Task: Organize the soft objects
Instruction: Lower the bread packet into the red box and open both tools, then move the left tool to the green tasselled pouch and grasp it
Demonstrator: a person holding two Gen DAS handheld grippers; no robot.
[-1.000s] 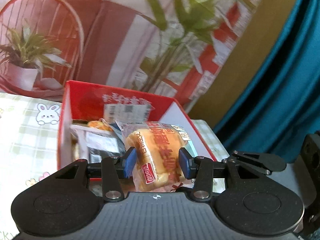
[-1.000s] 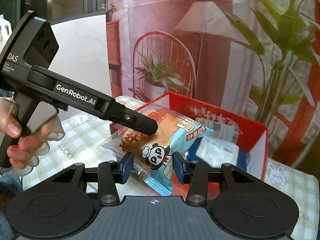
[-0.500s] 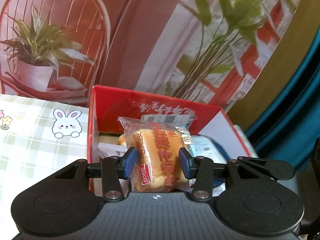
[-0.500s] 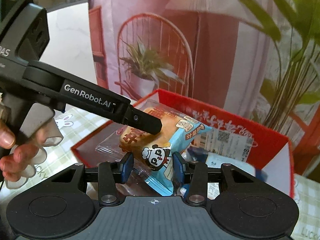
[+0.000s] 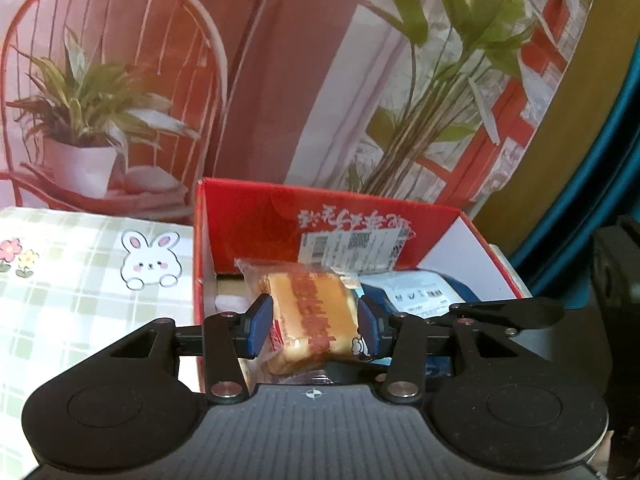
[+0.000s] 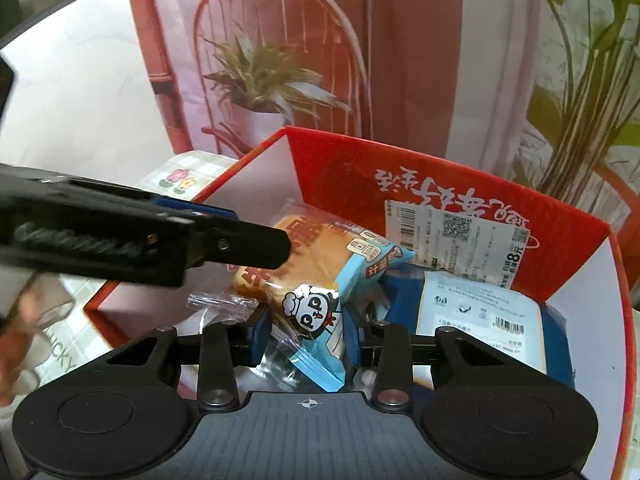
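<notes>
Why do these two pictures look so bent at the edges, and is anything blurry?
Left wrist view: the fisheye lens bows the backdrop; the bread packet between the left claw is fairly sharp. Right wrist view: same bowing; the hand at the left edge is smeared, and the red box keeps its print readable.

- Both fisheye views are bright, with a warm pink-red cast from the printed backdrop [image 5: 280, 80].
- Light is soft and even; shadows are faint, deepest inside the red box [image 6: 440, 184] under the packets.
- Straight lines bow strongly toward the edges, and the corners fall off to black.
- In the left wrist view, the checked cloth [image 5: 80, 280] on the desk is washed out, nearly white.
- In the right wrist view, the left tool [image 6: 256, 246] crossing the frame is smeared by motion blur, as is the hand [image 6: 16, 344] at the left edge.
- The bread packet [image 6: 320, 280] has sharp print and small glints on its clear wrapper.
- The backdrop plants look soft.
</notes>
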